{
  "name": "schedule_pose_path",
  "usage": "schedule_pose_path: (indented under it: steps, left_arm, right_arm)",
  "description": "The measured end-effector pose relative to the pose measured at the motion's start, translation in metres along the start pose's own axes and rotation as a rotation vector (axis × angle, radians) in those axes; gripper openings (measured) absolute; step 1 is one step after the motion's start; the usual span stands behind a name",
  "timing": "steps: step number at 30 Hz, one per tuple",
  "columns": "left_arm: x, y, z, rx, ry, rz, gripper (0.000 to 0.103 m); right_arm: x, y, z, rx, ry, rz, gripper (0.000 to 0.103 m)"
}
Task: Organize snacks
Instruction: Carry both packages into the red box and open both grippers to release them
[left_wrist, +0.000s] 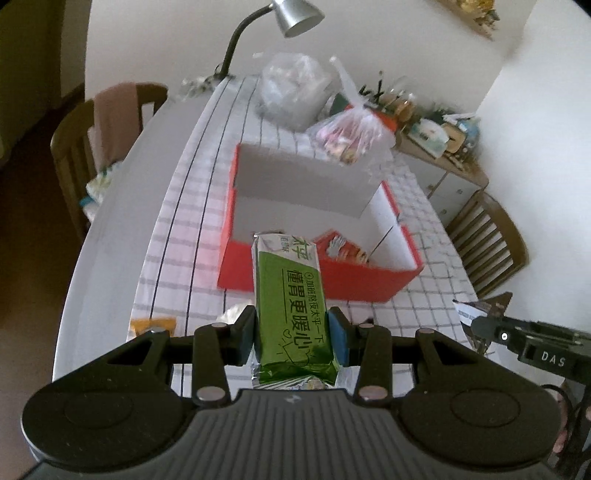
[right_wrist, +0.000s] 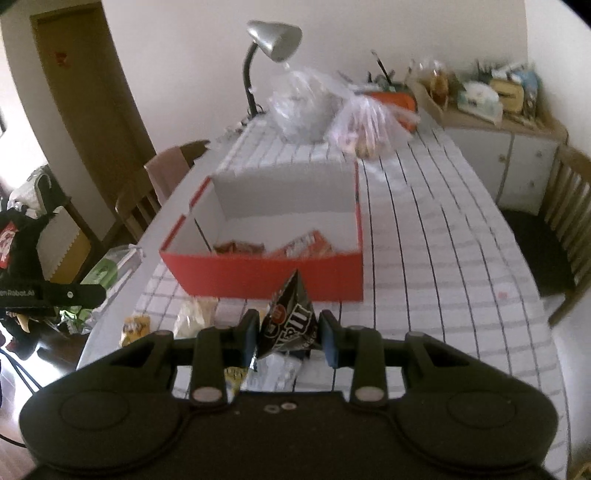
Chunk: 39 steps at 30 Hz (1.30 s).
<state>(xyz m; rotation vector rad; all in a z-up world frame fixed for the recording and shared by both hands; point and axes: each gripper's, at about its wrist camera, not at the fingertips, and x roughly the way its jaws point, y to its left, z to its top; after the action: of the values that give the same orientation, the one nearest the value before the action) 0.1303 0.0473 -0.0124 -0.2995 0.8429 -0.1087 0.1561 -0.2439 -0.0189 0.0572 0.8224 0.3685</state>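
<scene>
My left gripper (left_wrist: 292, 325) is shut on a green snack pack (left_wrist: 291, 295), which stands lengthwise between the blue pads above the checked tablecloth. A red box (left_wrist: 321, 284) with a white inside lies just beyond it, open, with a few snack packets (left_wrist: 343, 251) in its near corner. My right gripper (right_wrist: 289, 326) is shut on a dark brown candy packet (right_wrist: 290, 317), whose corner points up, in front of the red box (right_wrist: 266, 275). In the right wrist view the left gripper (right_wrist: 98, 293) and the green pack (right_wrist: 107, 273) show at the left edge.
Loose packets lie on the table below the grippers, among them a yellow one (right_wrist: 136, 326) and a pale one (right_wrist: 194, 314). Behind the box are two plastic bags (right_wrist: 332, 110) and a desk lamp (right_wrist: 273, 40). Wooden chairs (right_wrist: 569, 206) flank the table, and a cluttered sideboard (right_wrist: 502, 147) stands at the right.
</scene>
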Motion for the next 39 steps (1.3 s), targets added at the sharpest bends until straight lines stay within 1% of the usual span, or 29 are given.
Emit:
schedule_pose_path:
  steps: [3,8,16,20,27,33,39]
  left_arm:
    - [0.001,-0.008,0.014,0.017,-0.022,0.003,0.041]
    - [0.010,-0.016,0.033,0.041,-0.041,0.003,0.041]
    - [0.036,-0.028,0.066,0.068,-0.053,0.023,0.041]
    - [0.053,-0.031,0.078,0.084,-0.044,0.045,0.041]
    - [0.090,-0.029,0.092,0.114,-0.006,0.097,0.041]
    - [0.117,-0.026,0.093,0.128,0.034,0.127,0.041]
    - [0.142,-0.021,0.089,0.141,0.076,0.140,0.041]
  right_arm:
    - [0.000,0.005,0.017,-0.027,-0.024,0.004,0.034]
    - [0.011,0.009,0.042,-0.050,-0.043,0.000,0.034]
    - [0.033,0.010,0.076,-0.078,-0.061,-0.010,0.034]
    - [0.050,0.007,0.087,-0.084,-0.052,-0.017,0.034]
    - [0.094,0.003,0.095,-0.111,0.011,-0.023,0.034]
    - [0.126,-0.002,0.095,-0.119,0.046,-0.028,0.034]
    - [0.153,-0.003,0.091,-0.128,0.085,-0.028,0.034]
